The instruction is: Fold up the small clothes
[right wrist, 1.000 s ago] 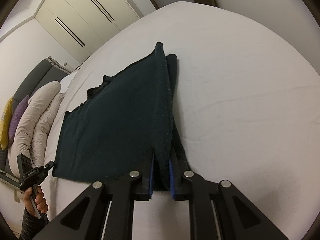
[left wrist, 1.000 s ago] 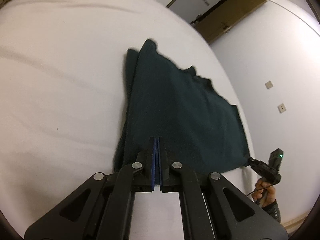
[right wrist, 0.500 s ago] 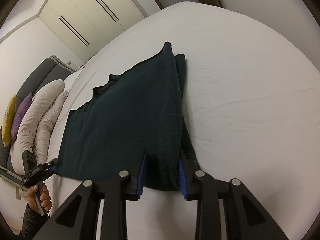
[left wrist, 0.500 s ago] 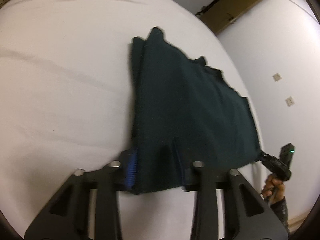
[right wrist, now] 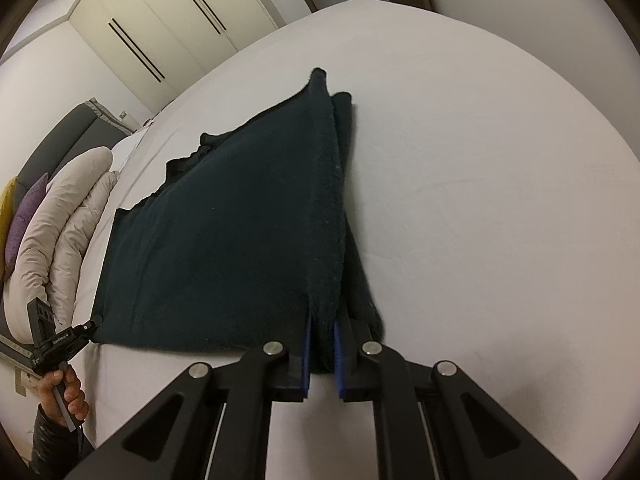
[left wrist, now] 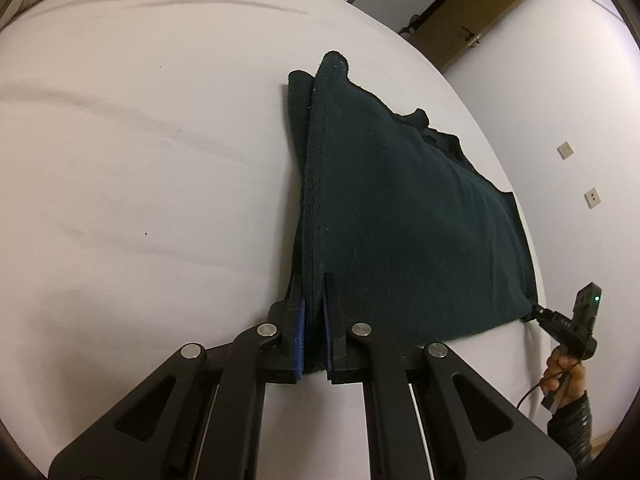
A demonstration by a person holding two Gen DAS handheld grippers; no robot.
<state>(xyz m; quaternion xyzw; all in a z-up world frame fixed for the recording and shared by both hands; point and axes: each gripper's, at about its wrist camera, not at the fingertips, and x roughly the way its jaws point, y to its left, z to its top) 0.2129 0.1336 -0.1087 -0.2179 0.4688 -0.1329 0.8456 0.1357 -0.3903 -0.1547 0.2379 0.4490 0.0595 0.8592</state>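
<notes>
A dark green garment (left wrist: 408,216) lies folded on the white bed (left wrist: 140,160). It also shows in the right wrist view (right wrist: 224,240). My left gripper (left wrist: 313,300) is shut on the garment's near folded edge. My right gripper (right wrist: 322,324) is shut on the opposite near edge of the same garment. The fold ridge runs away from each gripper and is lifted slightly off the sheet. Each gripper appears small at the far corner of the other's view: the right one (left wrist: 560,320) and the left one (right wrist: 68,340).
Pillows (right wrist: 60,224) lie at the head of the bed by a grey headboard. White wardrobes (right wrist: 160,32) stand behind. A wall with sockets (left wrist: 592,198) and a wooden door (left wrist: 480,12) border the bed's far side.
Both grippers opened wide half a second ago and have now closed again on the garment's folded edge. The left gripper sits further left along the cloth than before.
</notes>
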